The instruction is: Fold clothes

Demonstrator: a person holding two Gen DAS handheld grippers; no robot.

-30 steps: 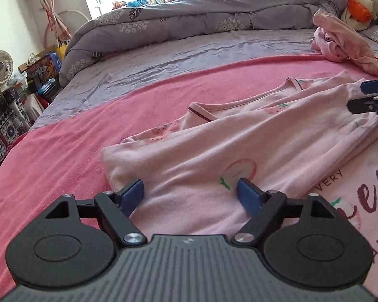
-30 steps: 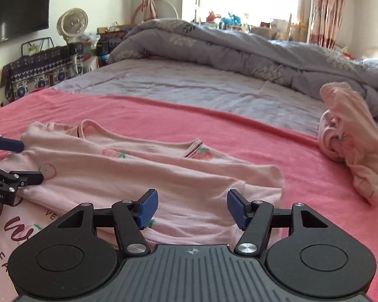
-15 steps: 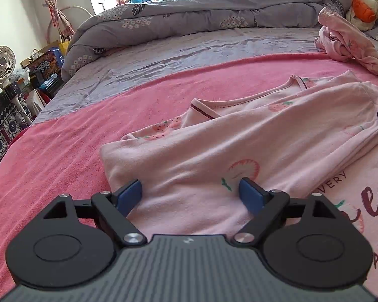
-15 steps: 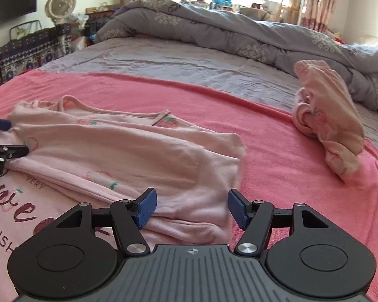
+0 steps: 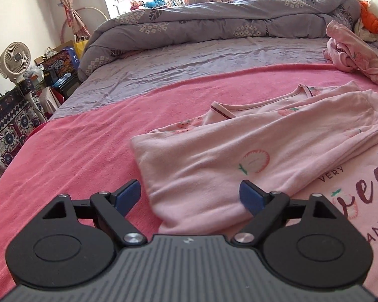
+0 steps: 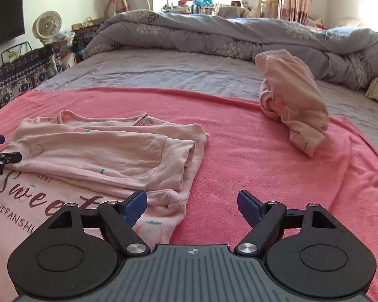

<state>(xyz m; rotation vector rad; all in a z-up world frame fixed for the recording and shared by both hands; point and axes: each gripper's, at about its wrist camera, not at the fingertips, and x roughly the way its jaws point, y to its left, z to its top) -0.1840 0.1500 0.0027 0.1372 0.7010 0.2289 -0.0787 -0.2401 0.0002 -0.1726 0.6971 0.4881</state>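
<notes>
My left gripper point(image 5: 190, 193) has its blue pads spread wide, and the folded sleeve edge of the pink shirt point(image 5: 252, 151) lies on the blanket between them, just ahead, with neither pad pressing on the cloth. My right gripper point(image 6: 192, 205) has just been opening; its pads stand apart over the pink blanket point(image 6: 264, 176), gripping nothing. The shirt's near corner sits beside my left-hand pad point(image 6: 134, 206) (whether it touches, I cannot tell). A crumpled pink garment point(image 6: 292, 103) lies well apart, near the grey quilt point(image 6: 239, 37).
</notes>
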